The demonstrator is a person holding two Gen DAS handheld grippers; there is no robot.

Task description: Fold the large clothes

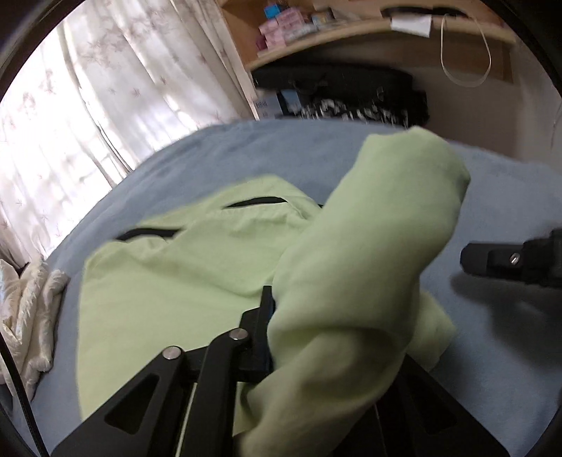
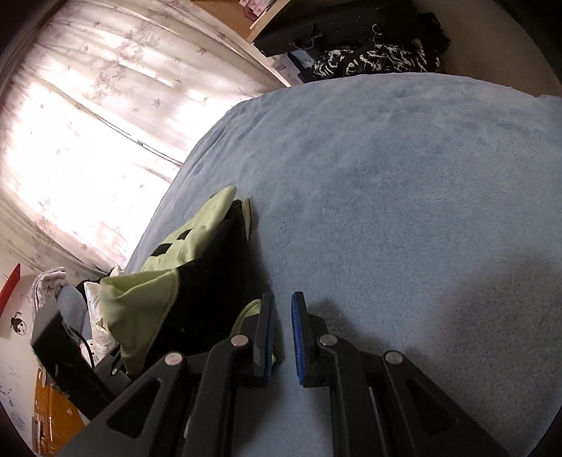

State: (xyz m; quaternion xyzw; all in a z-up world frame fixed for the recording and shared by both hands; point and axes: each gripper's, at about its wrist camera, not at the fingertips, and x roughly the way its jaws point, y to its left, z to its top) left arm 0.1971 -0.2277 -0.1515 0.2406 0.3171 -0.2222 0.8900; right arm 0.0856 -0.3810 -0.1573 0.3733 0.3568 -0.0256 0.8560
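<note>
The pale green jacket [image 1: 182, 267] lies spread on the blue blanket [image 1: 217, 147], black pocket slits up; one sleeve [image 1: 368, 246] is lifted, draped over its body.

A bedroom in a home. A wide bed [image 2: 404, 197] under a fuzzy pale-blue cover fills the view. Beyond its far edge a sheer curtain [image 1: 87, 116] printed with leaves glows with daylight. A wooden shelf [image 1: 351, 31] above carries small pink and blue boxes [image 1: 281, 28], with dark bags [image 2: 351, 31] piled beneath it.
</note>
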